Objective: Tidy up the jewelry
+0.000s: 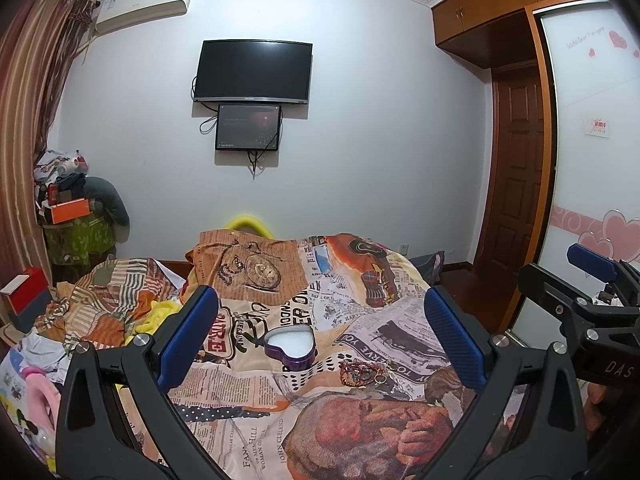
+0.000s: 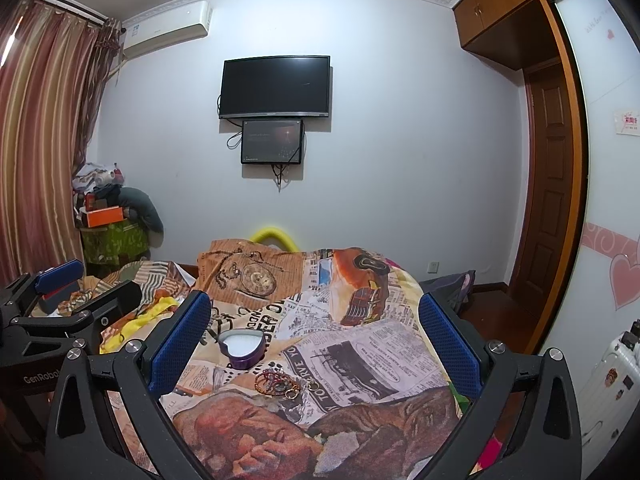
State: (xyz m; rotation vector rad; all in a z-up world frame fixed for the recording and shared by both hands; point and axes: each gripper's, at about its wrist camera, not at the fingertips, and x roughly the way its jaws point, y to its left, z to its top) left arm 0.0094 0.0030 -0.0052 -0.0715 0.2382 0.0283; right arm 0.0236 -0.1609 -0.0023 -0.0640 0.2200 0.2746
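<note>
Purple heart tin (image 1: 291,346), lid off, white foam inside, sits on bed quilt (image 1: 248,392); tangled red bead bracelets and gold rings (image 1: 362,372) just beside it. left gripper (image 1: 320,332) and right gripper (image 2: 316,332): jaws wide apart, nothing held

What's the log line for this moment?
phase: pre-grasp | left gripper: open, empty | right gripper: open, empty | box: open on bed | jewelry: heaped beside box, untouched

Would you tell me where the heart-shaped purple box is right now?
The heart-shaped purple box sits open on the patterned bedspread, centre in the left wrist view and left of centre in the right, just behind the jewelry pile.
</note>
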